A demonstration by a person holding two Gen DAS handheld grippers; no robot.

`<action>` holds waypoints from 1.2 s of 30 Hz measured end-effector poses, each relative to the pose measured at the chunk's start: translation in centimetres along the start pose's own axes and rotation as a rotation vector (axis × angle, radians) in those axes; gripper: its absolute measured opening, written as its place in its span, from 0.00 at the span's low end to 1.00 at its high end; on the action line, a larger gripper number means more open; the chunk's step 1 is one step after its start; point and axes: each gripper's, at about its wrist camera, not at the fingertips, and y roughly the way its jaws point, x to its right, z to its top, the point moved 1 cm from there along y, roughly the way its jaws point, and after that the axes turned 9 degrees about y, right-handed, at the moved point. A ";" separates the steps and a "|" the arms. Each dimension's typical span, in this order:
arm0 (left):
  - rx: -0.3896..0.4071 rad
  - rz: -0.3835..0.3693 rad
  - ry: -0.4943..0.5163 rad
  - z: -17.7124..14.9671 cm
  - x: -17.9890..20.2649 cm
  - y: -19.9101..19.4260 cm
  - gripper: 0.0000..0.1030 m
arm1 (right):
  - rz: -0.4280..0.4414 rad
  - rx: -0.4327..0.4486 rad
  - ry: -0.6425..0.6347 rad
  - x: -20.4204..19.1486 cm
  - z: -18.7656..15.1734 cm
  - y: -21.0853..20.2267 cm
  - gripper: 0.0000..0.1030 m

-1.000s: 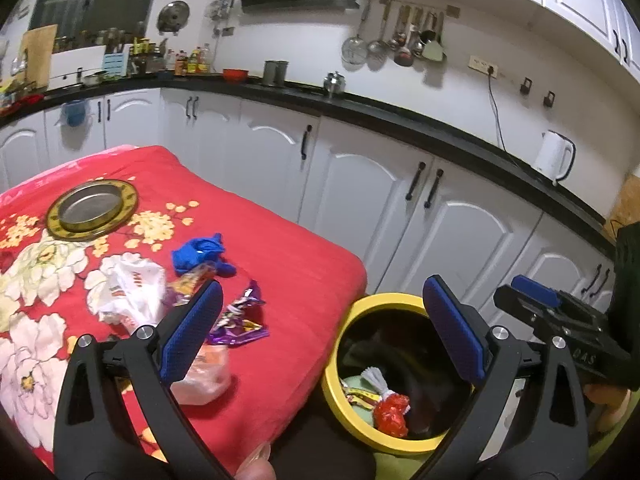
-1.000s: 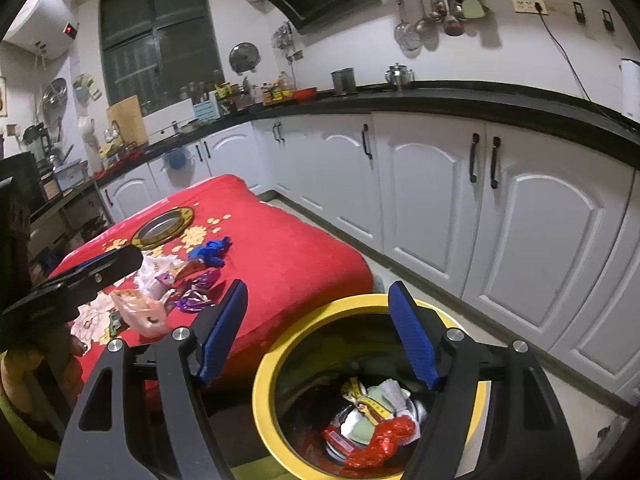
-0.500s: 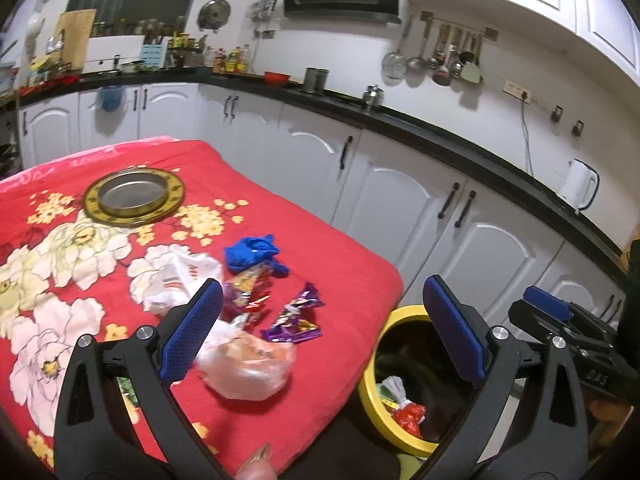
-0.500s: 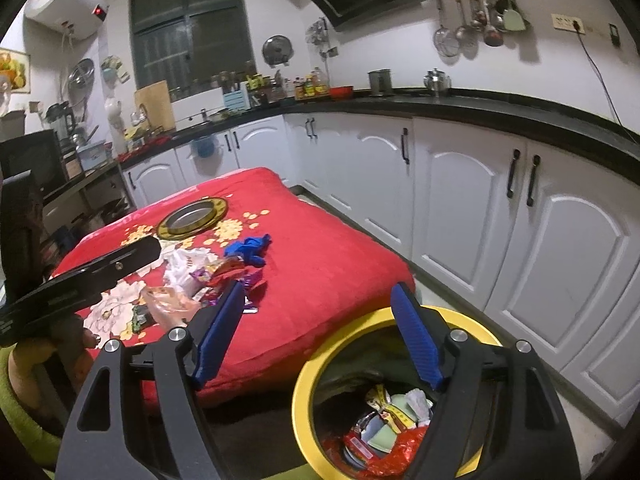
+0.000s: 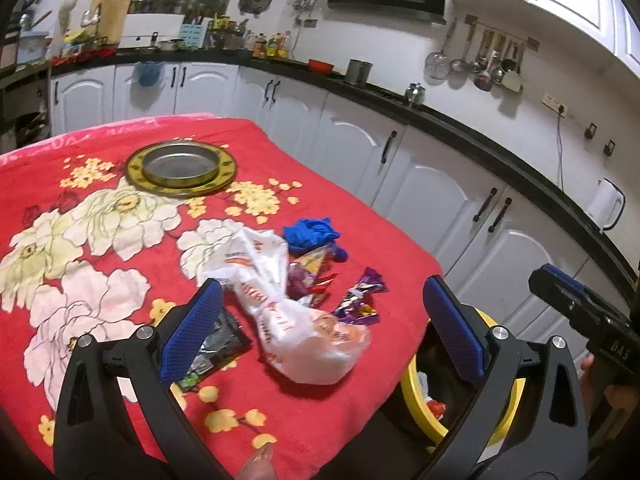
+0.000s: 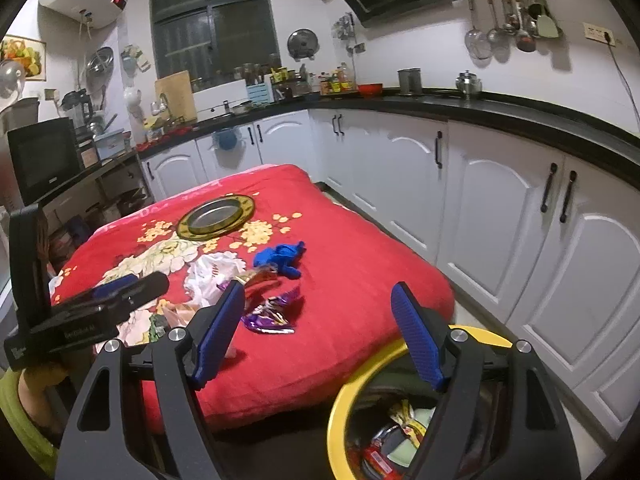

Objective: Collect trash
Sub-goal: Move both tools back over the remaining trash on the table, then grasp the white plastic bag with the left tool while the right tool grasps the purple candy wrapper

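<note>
Both grippers over the red table's (image 5: 360, 184) near edge: left gripper (image 5: 320, 332) open, empty; right gripper (image 6: 318, 336) likewise.

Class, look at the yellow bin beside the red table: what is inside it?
Inside the yellow bin lies a pile of crumpled wrappers: red, yellow and pale green pieces. The right gripper frame covers part of the opening, and whatever lies beneath the top layer is hidden.

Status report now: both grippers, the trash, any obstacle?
Left gripper open, empty. Right gripper open, empty. Plastic bag, wrappers on red cloth; yellow bin part filled. Nothing blocking.
</note>
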 end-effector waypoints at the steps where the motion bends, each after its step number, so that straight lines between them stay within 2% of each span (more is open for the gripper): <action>1: -0.004 0.002 -0.006 -0.1 -0.3 0.0 0.89 | 0.004 -0.002 -0.004 -0.2 0.2 0.3 0.71; 10: -0.070 -0.023 -0.048 -1.1 -1.9 1.3 0.89 | 0.039 -0.061 -0.028 -2.1 1.0 4.7 0.71; 13: -0.095 -0.047 -0.062 -1.7 -2.2 1.9 0.81 | 0.038 -0.095 -0.026 -2.3 0.9 6.4 0.70; 17: -0.130 -0.078 -0.079 -2.4 -2.3 2.8 0.70 | 0.036 -0.144 -0.021 -2.3 0.5 8.7 0.64; 28: -0.166 -0.113 -0.085 -3.3 -1.9 4.1 0.62 | 0.052 -0.292 0.082 -1.3 -1.0 14.3 0.52; 36: -0.184 -0.123 -0.086 -3.8 -1.7 4.8 0.55 | 0.067 -0.371 0.186 -0.4 -2.1 17.1 0.38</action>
